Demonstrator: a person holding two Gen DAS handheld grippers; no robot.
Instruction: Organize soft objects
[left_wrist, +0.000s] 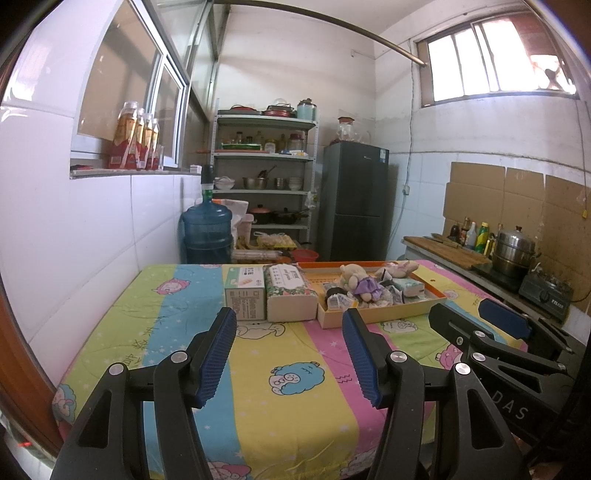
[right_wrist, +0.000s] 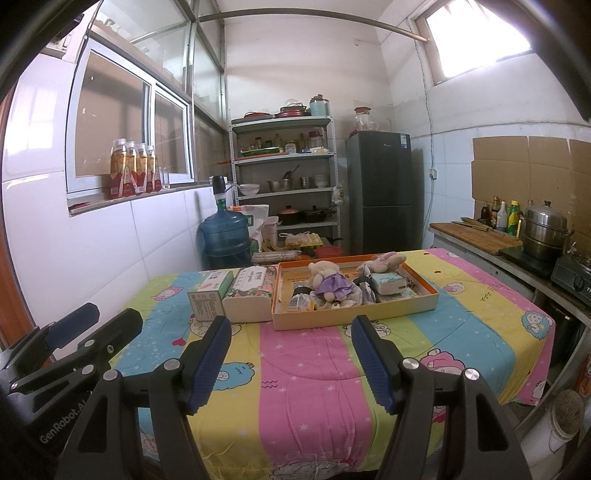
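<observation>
An orange tray (right_wrist: 354, 314) sits at the far side of the table on a striped cartoon cloth. In it lie a plush bear in a purple dress (right_wrist: 327, 282), a pink plush toy (right_wrist: 384, 261), a tissue pack (right_wrist: 388, 283) and several small packets. The bear also shows in the left wrist view (left_wrist: 360, 282), in the tray (left_wrist: 384, 314). Left of the tray lie a floral tissue pack (right_wrist: 249, 295) and a green-white box (right_wrist: 208, 293). My left gripper (left_wrist: 290, 350) is open and empty above the near table. My right gripper (right_wrist: 291, 354) is open and empty, short of the tray.
A tiled wall runs along the table's left side. A counter with a steamer pot (right_wrist: 545, 230), bottles and a stove stands at the right. A water jug (right_wrist: 225, 236), metal shelf (right_wrist: 284, 177) and fridge (right_wrist: 384, 192) stand behind the table.
</observation>
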